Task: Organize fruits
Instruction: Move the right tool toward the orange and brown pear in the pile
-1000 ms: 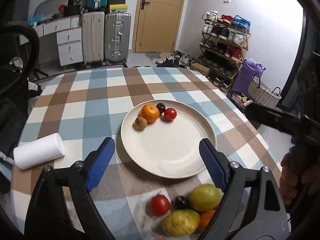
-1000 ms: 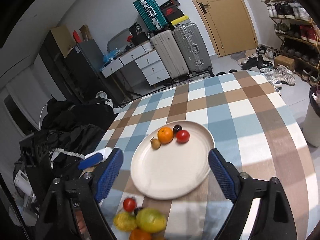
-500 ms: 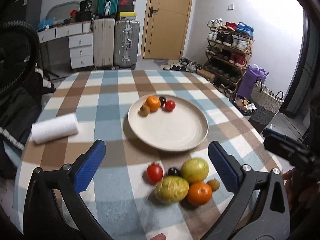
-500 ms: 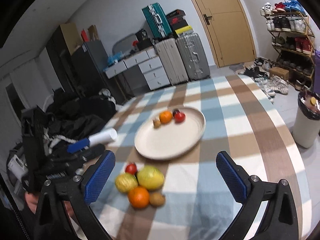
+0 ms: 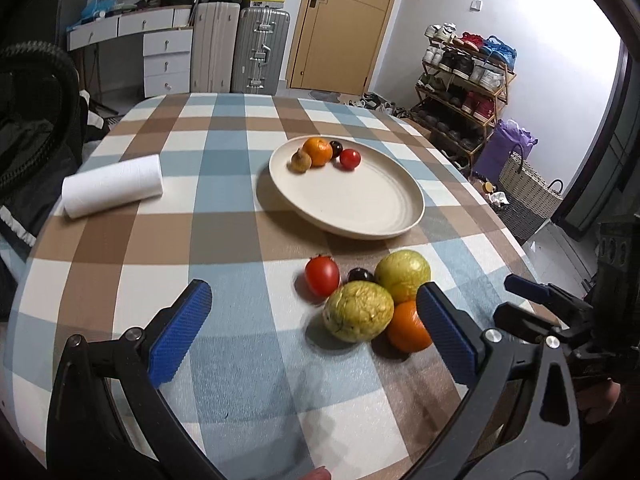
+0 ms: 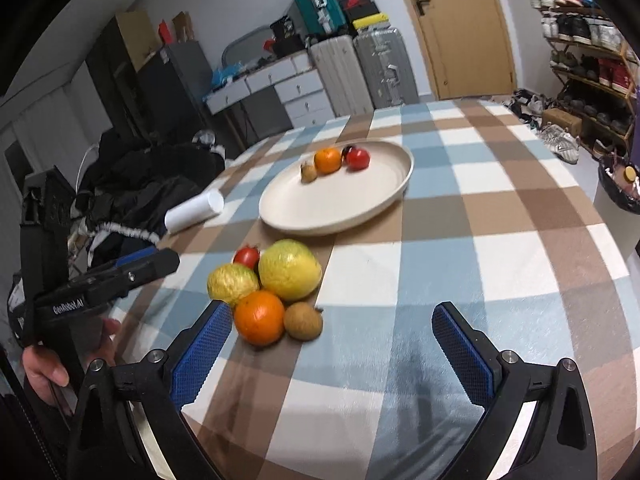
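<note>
A cream plate (image 5: pixel 360 200) (image 6: pixel 360 200) on the checked tablecloth holds an orange (image 5: pixel 317 151), a brown fruit (image 5: pixel 301 161), a dark plum (image 5: pixel 336 147) and a red tomato (image 5: pixel 350 159). In front of it on the cloth lies a cluster: a tomato (image 5: pixel 322 276), a dark plum (image 5: pixel 360 275), two yellow-green fruits (image 5: pixel 359 312) (image 5: pixel 403 276), an orange (image 5: pixel 408 326) (image 6: pixel 259 317) and a brown fruit (image 6: pixel 303 321). My left gripper (image 5: pixel 316 332) is open just before the cluster. My right gripper (image 6: pixel 332 344) is open near the orange and brown fruit.
A white paper roll (image 5: pixel 112 186) lies on the table's left side. Dark clothing (image 6: pixel 140 184) is piled beyond the left edge. Suitcases, drawers, a door and a shoe rack (image 5: pixel 464 76) stand behind. A wicker basket (image 5: pixel 524 188) sits on the floor at the right.
Both grippers have pulled back and lowered from over the plate toward the near table edge, so the fruit cluster now lies just ahead of their fingers. Both stayed open.
</note>
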`<state>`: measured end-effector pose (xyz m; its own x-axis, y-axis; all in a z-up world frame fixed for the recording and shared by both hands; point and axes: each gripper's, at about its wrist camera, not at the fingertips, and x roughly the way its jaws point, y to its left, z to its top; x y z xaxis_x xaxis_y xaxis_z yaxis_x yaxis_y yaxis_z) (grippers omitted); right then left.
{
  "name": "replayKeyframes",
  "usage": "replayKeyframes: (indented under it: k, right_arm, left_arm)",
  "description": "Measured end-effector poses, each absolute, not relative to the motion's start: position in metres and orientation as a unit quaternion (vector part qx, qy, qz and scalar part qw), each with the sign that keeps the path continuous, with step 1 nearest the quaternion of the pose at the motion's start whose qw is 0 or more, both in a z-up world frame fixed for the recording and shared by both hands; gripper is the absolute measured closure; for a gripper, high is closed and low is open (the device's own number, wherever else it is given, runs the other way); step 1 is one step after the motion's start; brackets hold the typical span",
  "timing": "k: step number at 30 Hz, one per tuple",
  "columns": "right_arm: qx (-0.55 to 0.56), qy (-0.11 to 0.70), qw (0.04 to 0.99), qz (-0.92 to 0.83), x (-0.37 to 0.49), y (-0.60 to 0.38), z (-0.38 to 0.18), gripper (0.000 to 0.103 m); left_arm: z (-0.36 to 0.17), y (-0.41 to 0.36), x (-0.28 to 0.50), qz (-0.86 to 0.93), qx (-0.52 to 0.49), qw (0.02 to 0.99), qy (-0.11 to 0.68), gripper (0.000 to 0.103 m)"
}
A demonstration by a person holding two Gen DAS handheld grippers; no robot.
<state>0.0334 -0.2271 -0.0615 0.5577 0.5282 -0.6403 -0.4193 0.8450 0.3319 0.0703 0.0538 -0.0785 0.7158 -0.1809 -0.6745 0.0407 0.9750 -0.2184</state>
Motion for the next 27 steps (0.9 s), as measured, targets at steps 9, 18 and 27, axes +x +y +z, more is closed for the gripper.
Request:
replayKeyframes:
  k: [9,18,27]
  right_arm:
    - [0.074,0.410,0.864,0.281,0.038,-0.219,-0.077,0.005]
    - [0.103,0.430,0.847,0.297,0.050,-0.216,-0.087,0.034]
    - [0.136,0.440,0.831,0.312,0.057,-0.210,-0.090,0.052]
  left_arm:
    - [-0.094,0.067,0.071,-0.060,-0.122,0.915,0.379,0.001]
    - [-0.102,0.073,0.074,-0.069,-0.136,0.911,0.384,0.001]
    - [-0.106,0.079,0.075,-0.068,-0.157,0.908,0.383,0.001]
